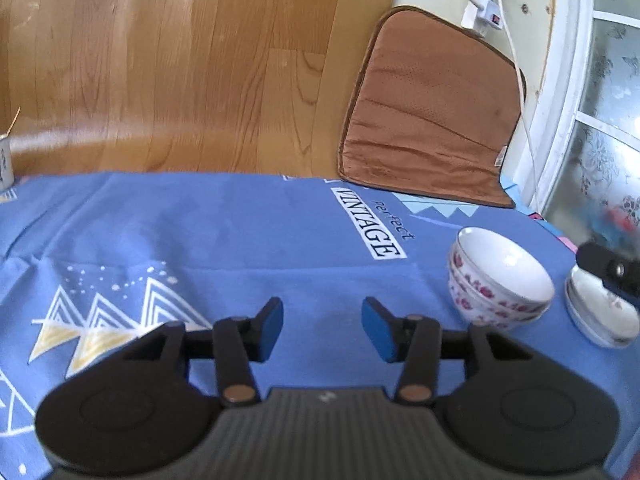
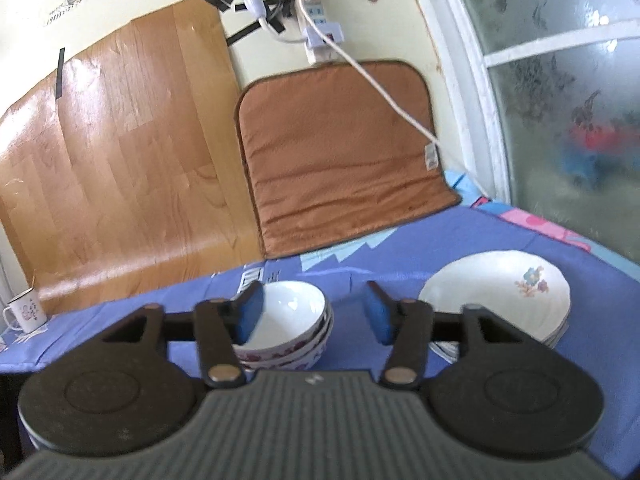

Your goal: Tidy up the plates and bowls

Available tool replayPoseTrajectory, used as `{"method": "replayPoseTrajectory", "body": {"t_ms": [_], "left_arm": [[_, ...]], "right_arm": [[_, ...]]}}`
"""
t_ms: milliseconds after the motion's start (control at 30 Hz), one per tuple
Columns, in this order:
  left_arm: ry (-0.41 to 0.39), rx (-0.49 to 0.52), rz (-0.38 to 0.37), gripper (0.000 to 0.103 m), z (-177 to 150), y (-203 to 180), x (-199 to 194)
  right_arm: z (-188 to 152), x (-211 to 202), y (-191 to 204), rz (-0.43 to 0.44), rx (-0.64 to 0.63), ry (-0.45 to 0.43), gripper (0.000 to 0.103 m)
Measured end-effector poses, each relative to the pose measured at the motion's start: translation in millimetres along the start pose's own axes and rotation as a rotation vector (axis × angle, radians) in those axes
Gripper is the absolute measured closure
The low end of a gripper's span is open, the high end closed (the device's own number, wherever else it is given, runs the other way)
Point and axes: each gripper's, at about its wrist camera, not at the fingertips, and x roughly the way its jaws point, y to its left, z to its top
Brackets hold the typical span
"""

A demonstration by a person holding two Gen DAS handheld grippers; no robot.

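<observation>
I'm hovering both tongs wide & empty, left gripper (image 1: 322, 330) & right gripper (image 2: 314, 318), w/ bowl stack (image 2: 286, 326) & plates (image 2: 496, 292) looking sorted, so I'm thinking nxt is just checking alignment.

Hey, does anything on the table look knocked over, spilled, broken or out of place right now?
Nothing stands out. The bowls sit nested upright in one stack, the plates lie stacked flat beside them, and the mug stands upright at the far left edge. No spills or chips are visible. Both the left gripper and right gripper are open, holding nothing.
</observation>
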Motion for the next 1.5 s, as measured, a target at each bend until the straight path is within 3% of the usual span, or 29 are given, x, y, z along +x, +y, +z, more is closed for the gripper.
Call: {"method": "replayPoseTrajectory", "body": {"t_ms": [267, 533, 633, 900, 1033, 1267, 1400, 1500], "left_arm": [[-0.076, 0.021, -0.051, 0.058, -9, 8, -7], [-0.096, -0.017, -0.1, 0.058, -11, 16, -11], [-0.127, -0.042, -0.069, 0.058, -11, 20, -14], [-0.353, -0.059, 0.059, 0.044, -16, 25, -35], [-0.378, -0.016, 0.065, 0.037, -18, 19, -36], [-0.462, 0.025, 0.103, 0.008, -26, 8, -47], [-0.536, 0.074, 0.12, 0.001, -33, -2, -56], [-0.516, 0.09, 0.125, 0.0, -30, -5, -53]], "right_arm": [[-11, 4, 13, -0.08, -0.026, -0.053, 0.022], [-17, 2, 20, -0.144, -0.046, -0.138, 0.021], [-22, 2, 25, -0.147, -0.083, -0.163, 0.021], [-25, 1, 29, -0.146, -0.127, -0.229, 0.019], [-24, -1, 27, -0.129, -0.121, -0.24, 0.019], [-25, -6, 27, -0.114, -0.14, -0.29, 0.019], [-29, -6, 23, -0.119, -0.137, -0.292, 0.019], [-32, -6, 20, -0.124, -0.139, -0.298, 0.019]]}}
